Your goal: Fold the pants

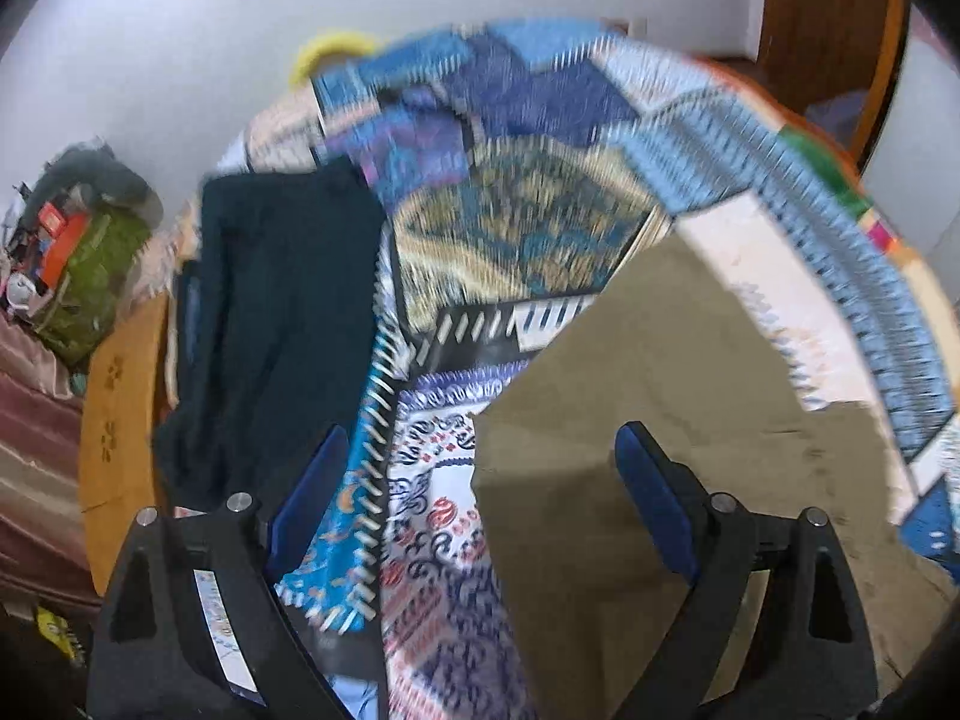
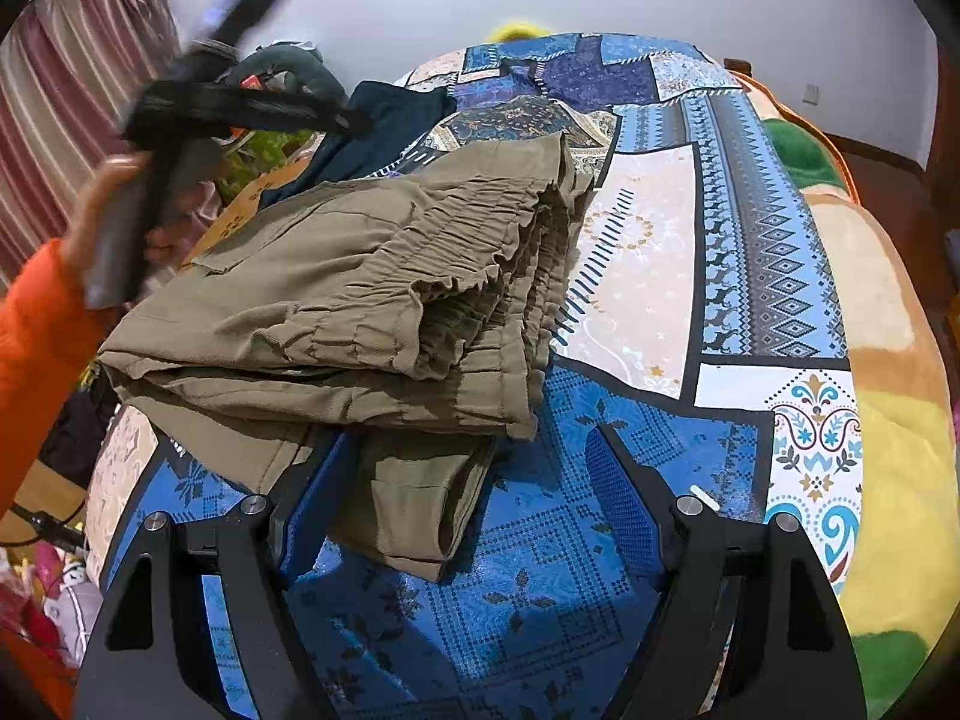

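The khaki pants [image 2: 360, 300] lie folded in a thick stack on the patchwork bedspread [image 2: 636, 276], waistband toward the right. One leg end sticks out toward me, between the fingers of my right gripper [image 2: 474, 480] and against its left pad [image 2: 312, 498]; the jaws stand open. My left gripper [image 1: 480, 480] is open and empty above the bedspread [image 1: 444, 540], with the khaki pants [image 1: 660, 420] under its right finger [image 1: 654, 510]. The left wrist view is blurred. In the right wrist view a hand [image 2: 114, 204] in an orange sleeve holds that tool at the upper left.
Dark folded pants [image 1: 270, 312] lie at the bed's left side, also dark pants [image 2: 390, 114] behind the khaki stack. A wooden board [image 1: 120, 408] and a cluttered pile [image 1: 90, 264] flank the bed. A yellow-green blanket [image 2: 888, 480] covers the right edge.
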